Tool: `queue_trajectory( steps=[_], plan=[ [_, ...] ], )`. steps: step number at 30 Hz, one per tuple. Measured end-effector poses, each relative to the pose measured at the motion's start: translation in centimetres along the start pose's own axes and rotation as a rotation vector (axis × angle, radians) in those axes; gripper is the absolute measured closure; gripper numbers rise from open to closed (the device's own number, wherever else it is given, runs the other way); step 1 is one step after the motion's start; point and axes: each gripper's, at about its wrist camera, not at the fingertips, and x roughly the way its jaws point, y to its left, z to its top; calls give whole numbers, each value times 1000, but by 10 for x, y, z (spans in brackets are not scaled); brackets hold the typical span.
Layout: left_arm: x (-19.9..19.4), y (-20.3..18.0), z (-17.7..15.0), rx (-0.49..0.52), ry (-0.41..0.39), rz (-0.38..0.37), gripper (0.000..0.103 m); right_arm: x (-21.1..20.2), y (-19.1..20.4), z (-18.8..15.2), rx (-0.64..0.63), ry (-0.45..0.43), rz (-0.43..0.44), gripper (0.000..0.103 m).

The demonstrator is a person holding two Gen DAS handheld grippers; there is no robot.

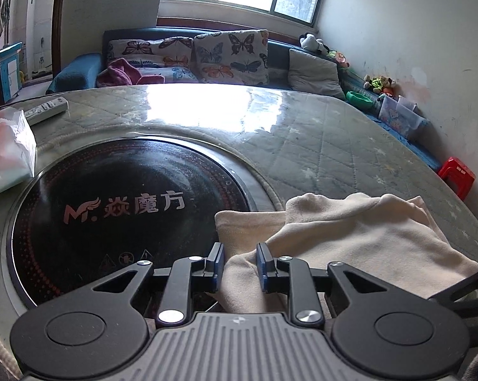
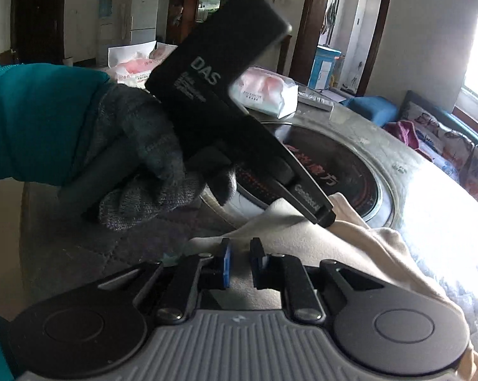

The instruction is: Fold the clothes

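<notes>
Left gripper: jaws apart, a fold of the cream garment rising between them, not pinched.
Right gripper: jaws apart, hovering over the garment's edge.
Cream garment: bunched on the quilted table cover, ahead and right of the left jaws.
Black round hob: ahead-left of the left jaws, cloth overlapping its rim.
Tissue pack: far left.
Gloved left hand: beyond the right jaws.
</notes>
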Motion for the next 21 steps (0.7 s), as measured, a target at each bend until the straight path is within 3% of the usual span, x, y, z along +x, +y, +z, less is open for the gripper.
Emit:
queue_trajectory(
  steps=[5,13,17,21],
  plan=[
    [-14,-5,0,1,-29,13,78,-34,-9,-3,69,-33,-13,90],
    [-49,-39,-13,102,-87,-40,78,-86,-43,-45,237,16,-186,89],
    [-51,-55,-25,154,-73,-65,78,-100,-57,-71,317,50,-263,89],
    [-43,-59,-36,141,-31,-72,78,-105,-61,-91,361,71,-289,89]
  ],
)
